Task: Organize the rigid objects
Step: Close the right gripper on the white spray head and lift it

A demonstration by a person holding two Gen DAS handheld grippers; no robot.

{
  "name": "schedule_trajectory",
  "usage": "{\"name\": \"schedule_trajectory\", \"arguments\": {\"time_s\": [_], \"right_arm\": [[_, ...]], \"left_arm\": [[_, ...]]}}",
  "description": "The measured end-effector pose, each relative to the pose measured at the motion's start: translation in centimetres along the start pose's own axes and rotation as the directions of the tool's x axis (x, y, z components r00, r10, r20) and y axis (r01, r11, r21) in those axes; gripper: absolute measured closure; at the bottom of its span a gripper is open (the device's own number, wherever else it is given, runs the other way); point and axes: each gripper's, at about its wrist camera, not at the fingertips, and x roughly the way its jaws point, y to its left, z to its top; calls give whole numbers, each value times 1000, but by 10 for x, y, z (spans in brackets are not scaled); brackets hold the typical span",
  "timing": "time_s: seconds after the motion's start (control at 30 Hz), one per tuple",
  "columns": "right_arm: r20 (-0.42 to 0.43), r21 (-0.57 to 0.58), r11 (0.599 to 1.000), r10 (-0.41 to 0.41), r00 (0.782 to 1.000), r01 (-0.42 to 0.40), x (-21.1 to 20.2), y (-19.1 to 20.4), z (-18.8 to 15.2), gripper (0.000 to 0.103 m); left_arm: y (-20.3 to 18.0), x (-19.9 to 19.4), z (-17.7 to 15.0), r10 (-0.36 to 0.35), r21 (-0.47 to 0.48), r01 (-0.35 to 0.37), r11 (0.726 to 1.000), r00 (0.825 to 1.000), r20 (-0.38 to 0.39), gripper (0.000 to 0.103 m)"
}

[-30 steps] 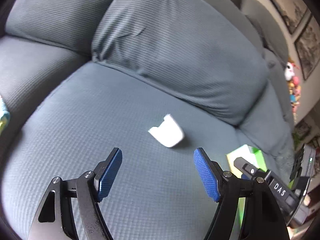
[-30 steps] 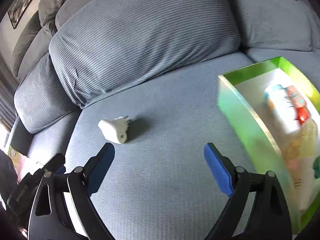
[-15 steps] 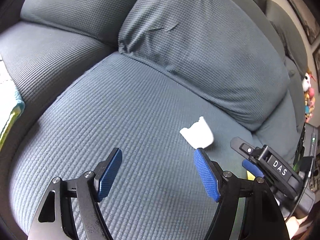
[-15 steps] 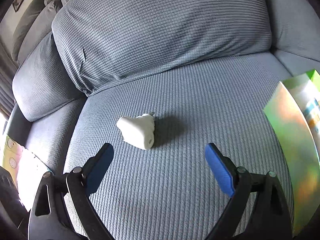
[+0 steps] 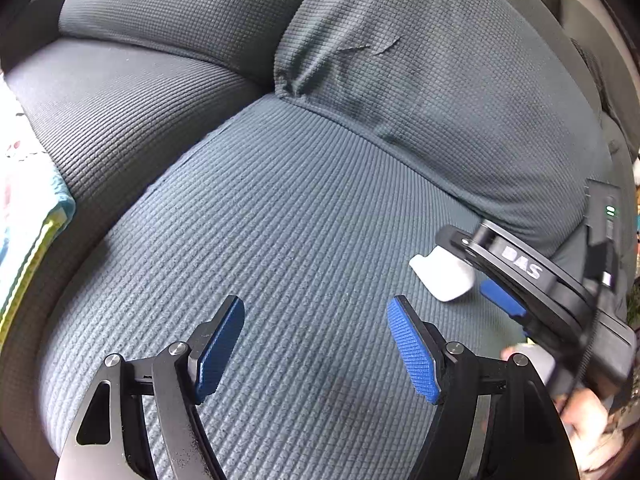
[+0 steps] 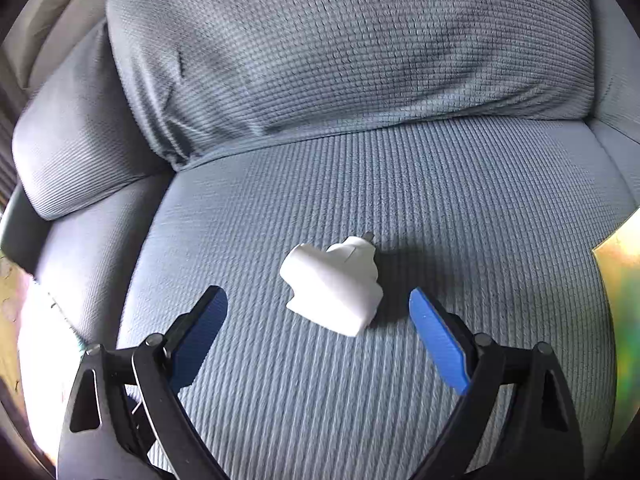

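- Approaching white plug adapter (image 6: pixel 334 286) on sofa seat (image 6: pixel 440 184), right gripper (image 6: pixel 318 320) was spread wide, adapter just ahead between fingers.
- Should've straddled body, avoided prongs.
- Left gripper (image 5: pixel 316 344) open, empty.

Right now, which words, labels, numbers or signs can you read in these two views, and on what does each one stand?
"DAS": white letters on the black body of the right tool, blurred but readable in the left wrist view.
White plug adapter: no text visible.
Green box edge: no print can be made out.
Patterned item at the left edge: too blurred to read.
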Motion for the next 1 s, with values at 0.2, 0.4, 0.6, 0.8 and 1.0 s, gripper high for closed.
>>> {"name": "schedule_trajectory", "arguments": {"time_s": [0.2,0.4,0.6,0.8,1.0], "right_arm": [[-31,21,1000,-18,999,19,29,-6,3,16],[-39,39,999,-7,999,8,33,-19,1,55],[-78,117,985,139,987,-129,12,-49,-12,55],[-73,155,951,281,957,-267,-29,-78,-32,55],[-21,205,911,369,929,-357,-62,-105,-52,55]], "left_arm": [[5,-1,1,-1,-16,1,1000,1000,-1,29],[-4,-1,-1,-20,7,20,1000,1000,6,29],[-31,-2,-9,-90,91,90,992,996,-2,29],[-71,-7,-29,-178,213,179,960,984,-22,29],[-104,-12,-48,-277,312,280,908,959,-56,33]]}}
